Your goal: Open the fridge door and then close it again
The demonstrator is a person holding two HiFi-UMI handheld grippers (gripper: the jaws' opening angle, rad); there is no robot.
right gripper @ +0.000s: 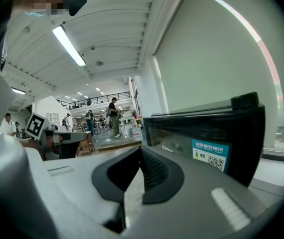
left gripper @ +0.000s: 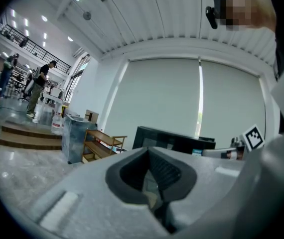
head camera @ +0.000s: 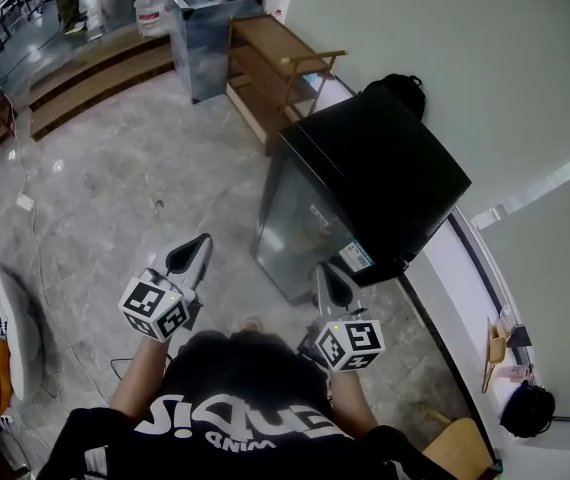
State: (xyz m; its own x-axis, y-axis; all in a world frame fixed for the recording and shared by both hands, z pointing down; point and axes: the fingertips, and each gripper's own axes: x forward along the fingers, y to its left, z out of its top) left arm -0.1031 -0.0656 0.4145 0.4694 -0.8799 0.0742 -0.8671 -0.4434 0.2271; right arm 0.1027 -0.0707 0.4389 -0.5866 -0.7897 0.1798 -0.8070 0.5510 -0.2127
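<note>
Wooden shelf [head camera: 277,66], grey bin [head camera: 205,40] beyond black fridge [head camera: 380,178]

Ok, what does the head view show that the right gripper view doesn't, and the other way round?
Only the head view: the white striped bundle on the floor at left, the wooden chair at bottom right, and the top of the fridge from above. Only the right gripper view: the ceiling strip light and the far balcony railing. Both: the fridge with its blue sticker, door apparently shut, plus the left gripper and right gripper, both shut and empty.
</note>
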